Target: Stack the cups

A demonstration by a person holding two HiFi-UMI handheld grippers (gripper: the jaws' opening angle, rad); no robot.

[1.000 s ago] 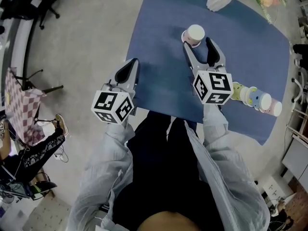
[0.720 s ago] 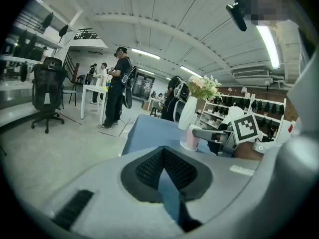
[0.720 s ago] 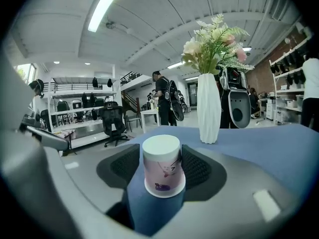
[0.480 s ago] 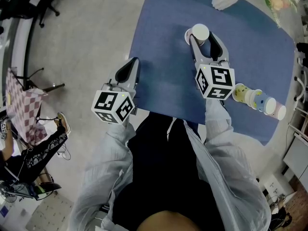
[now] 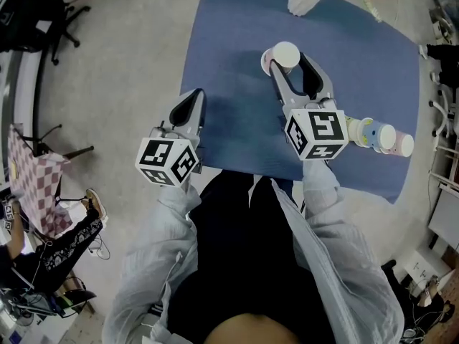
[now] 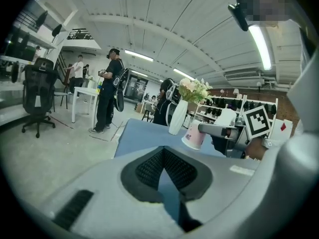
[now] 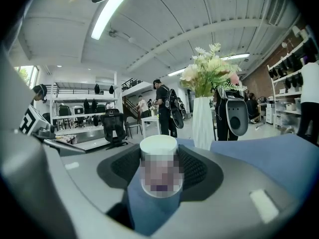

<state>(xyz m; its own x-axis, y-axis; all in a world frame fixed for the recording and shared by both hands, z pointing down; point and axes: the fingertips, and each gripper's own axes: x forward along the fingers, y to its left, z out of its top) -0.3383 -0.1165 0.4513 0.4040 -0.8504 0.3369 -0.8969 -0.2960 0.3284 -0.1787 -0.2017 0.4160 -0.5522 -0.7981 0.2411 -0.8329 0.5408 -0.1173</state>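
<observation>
Upper centre, the right gripper (image 5: 290, 63) clamps a pink cup (image 5: 285, 54) above the blue mat (image 5: 222, 63); the left gripper (image 5: 190, 106), lower left, is clenched empty.

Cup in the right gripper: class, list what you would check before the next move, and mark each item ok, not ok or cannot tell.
1. Cup between the right gripper jaws: ok.
2. Cup off the cloth: ok, it hangs tilted in the left gripper view.
3. Stack in sight: ok, lying on its side at the cloth's right.
4. Left gripper empty and aside: ok, jaws together.
5. Grip firm enough: cannot tell.
</observation>
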